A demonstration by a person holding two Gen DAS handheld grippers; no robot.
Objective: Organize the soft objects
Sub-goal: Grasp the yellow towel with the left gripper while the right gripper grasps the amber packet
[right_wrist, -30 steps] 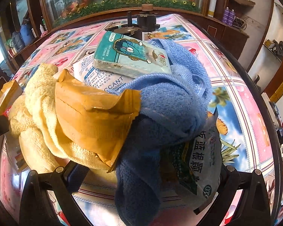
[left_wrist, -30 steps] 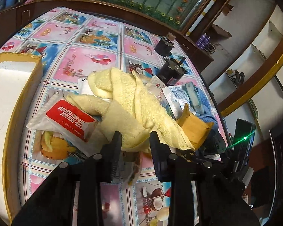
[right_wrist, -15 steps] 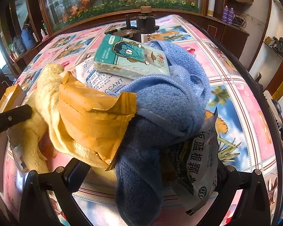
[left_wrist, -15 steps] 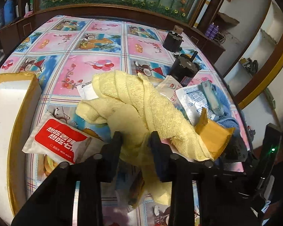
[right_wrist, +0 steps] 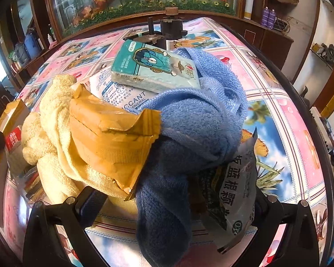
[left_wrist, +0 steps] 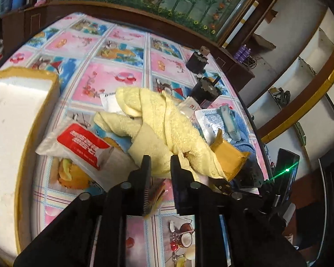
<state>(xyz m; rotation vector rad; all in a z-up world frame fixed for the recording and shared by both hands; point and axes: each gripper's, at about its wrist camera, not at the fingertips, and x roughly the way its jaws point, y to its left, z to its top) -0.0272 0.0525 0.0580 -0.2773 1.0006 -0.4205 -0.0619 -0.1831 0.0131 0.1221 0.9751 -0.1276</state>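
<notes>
A crumpled pale-yellow terry towel is shown heaped on the table covered with a pink-and-blue fruit-print oilcloth; its near edge is pinched between the narrowly set fingers of the left gripper. A white wet-wipe packet with a red label lies just left of the towel, and a foam-lined yellow cardboard box stands at the table's left edge. A flat colourful sachet is seen under the left fingers.

The right gripper is held wide apart around the pile, its fingers largely hidden behind it. Between them hangs a rumpled blue terry towel. An orange-brown sealed pouch rests against both towels and blocks the view of the yellow towel's right side. A teal tissue pack with a cartoon figure lies on top of the blue towel, over a white desiccant sachet. A grey-and-green printed sachet leans beside the right finger. Two dark cylindrical metal parts stand behind the pile.
</notes>
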